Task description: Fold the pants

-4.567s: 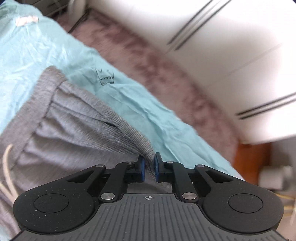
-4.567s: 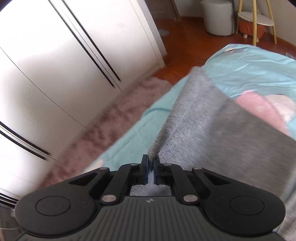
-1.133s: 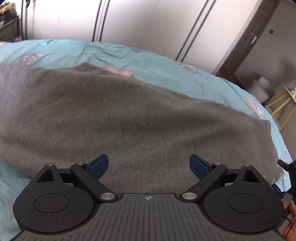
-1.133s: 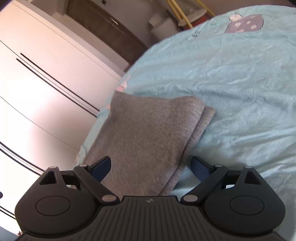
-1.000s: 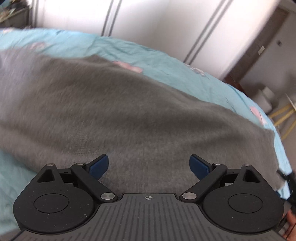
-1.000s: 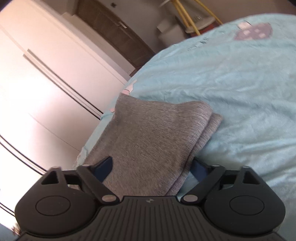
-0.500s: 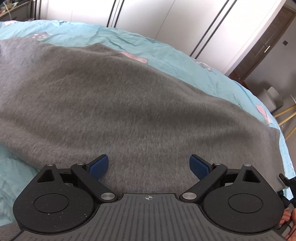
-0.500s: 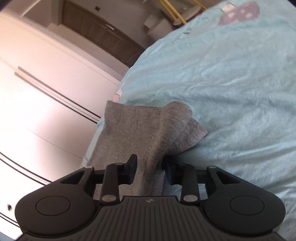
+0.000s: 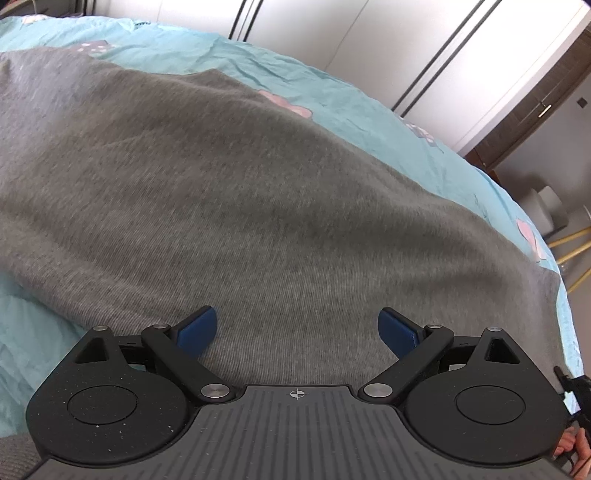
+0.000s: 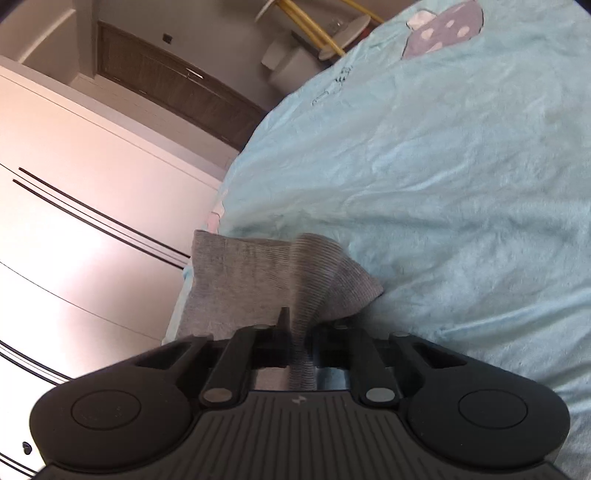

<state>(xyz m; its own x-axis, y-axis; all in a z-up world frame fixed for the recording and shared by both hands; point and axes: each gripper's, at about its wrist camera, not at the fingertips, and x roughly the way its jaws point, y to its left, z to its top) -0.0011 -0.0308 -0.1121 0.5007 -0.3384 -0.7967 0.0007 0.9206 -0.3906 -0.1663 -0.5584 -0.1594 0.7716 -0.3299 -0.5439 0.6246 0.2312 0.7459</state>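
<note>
The grey pants (image 9: 229, 192) lie folded lengthwise across the light blue bed sheet (image 9: 332, 99) and fill most of the left wrist view. My left gripper (image 9: 297, 326) is open and empty, just above the near edge of the pants. In the right wrist view my right gripper (image 10: 297, 332) is shut on the ribbed cuff end of the pants (image 10: 266, 273), which bunches up and lifts off the sheet (image 10: 461, 184) between the jaws.
White wardrobe doors (image 9: 388, 48) with dark lines run along the far side of the bed. A dark wooden door (image 10: 177, 85), a white stool (image 10: 288, 66) and a small table with yellow legs (image 10: 321, 29) stand past the bed's end.
My right gripper has closed from open onto the cuff end of the pants and bunched it up. My left gripper stays open over the pants and has shifted slightly.
</note>
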